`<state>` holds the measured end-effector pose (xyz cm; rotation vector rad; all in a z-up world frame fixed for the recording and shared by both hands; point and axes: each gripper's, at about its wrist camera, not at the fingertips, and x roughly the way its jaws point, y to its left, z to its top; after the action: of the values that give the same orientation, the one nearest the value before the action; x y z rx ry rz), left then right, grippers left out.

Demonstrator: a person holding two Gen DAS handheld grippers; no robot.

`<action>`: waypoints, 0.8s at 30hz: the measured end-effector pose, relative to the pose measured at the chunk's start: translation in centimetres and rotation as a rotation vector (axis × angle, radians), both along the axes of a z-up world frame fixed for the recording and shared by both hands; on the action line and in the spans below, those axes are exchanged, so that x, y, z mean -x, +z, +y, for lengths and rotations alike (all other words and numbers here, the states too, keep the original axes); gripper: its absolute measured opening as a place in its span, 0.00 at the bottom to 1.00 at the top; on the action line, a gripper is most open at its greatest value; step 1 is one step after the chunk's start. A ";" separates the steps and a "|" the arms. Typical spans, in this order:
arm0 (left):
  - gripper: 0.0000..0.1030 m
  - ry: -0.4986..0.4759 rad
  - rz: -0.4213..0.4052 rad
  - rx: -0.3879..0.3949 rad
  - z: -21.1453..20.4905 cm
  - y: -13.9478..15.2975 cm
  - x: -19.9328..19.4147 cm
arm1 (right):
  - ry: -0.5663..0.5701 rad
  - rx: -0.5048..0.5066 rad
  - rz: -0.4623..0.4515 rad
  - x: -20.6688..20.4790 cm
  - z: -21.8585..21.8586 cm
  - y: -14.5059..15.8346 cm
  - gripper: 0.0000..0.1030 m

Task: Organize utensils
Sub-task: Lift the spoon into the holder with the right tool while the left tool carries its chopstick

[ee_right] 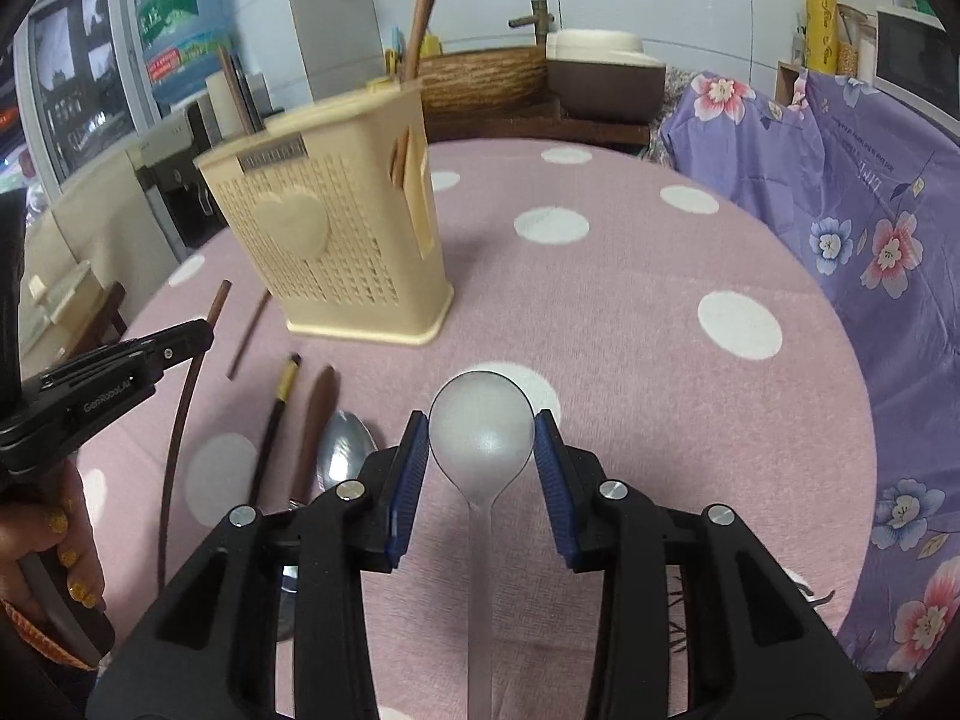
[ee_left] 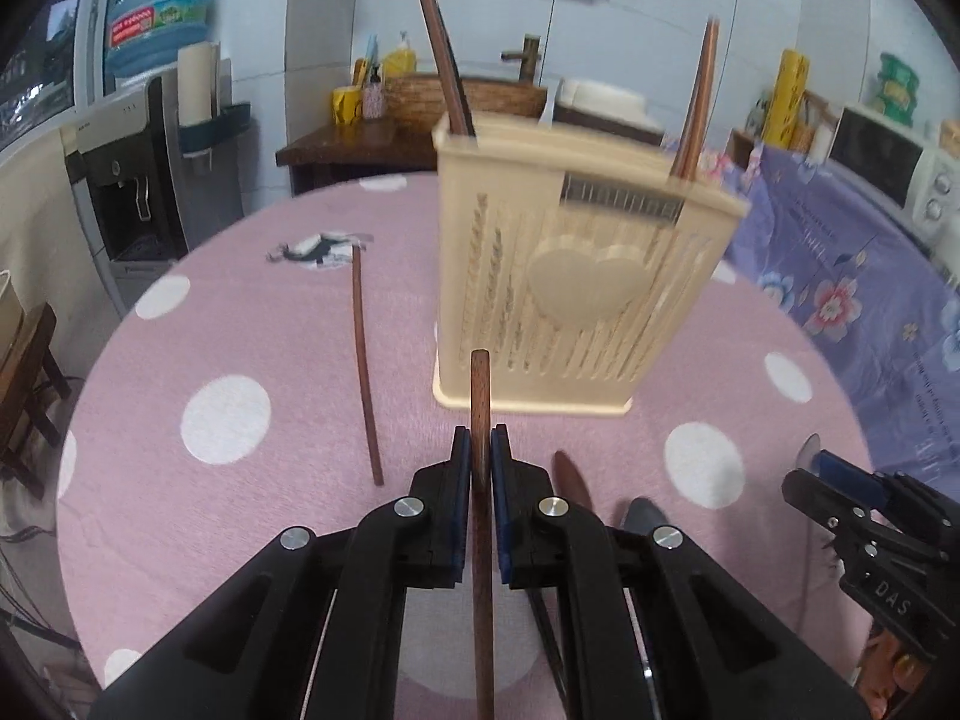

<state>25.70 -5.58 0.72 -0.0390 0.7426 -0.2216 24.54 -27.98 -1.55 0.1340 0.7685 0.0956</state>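
Note:
A cream plastic utensil holder stands on the pink dotted table, with brown chopsticks sticking out of it; it also shows in the right wrist view. My left gripper is shut on a brown wooden chopstick, just in front of the holder. Another chopstick lies on the table to its left. My right gripper is open around the bowl of a translucent plastic spoon lying on the table. The left gripper shows at the left of the right wrist view.
Between the grippers lie a dark chopstick with a gold band, a brown-handled utensil and a metal spoon. A purple floral cloth covers furniture at the right. A water dispenser stands at the left beyond the table.

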 end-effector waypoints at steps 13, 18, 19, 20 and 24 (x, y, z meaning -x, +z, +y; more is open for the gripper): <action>0.08 0.003 -0.194 0.074 3.0 7.5 3.0 | 0.006 -0.023 -0.099 1.9 -0.7 6.2 0.36; 0.08 -0.003 -0.197 0.073 3.2 7.5 3.0 | 0.007 -0.026 -0.103 1.9 -0.5 6.5 0.36; 0.08 -0.007 -0.196 0.076 3.3 7.5 3.1 | 0.009 -0.026 -0.106 2.0 -0.5 6.6 0.36; 0.08 -0.009 -0.199 0.077 3.2 7.6 3.1 | 0.011 -0.024 -0.110 2.1 -0.4 6.7 0.36; 0.08 -0.018 -0.225 0.075 3.5 8.7 3.4 | 0.029 -0.028 -0.129 2.0 -0.3 7.7 0.36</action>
<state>22.35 -2.11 9.39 -0.0777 0.5109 -0.2664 22.54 -28.25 6.16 0.1416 0.6411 0.1416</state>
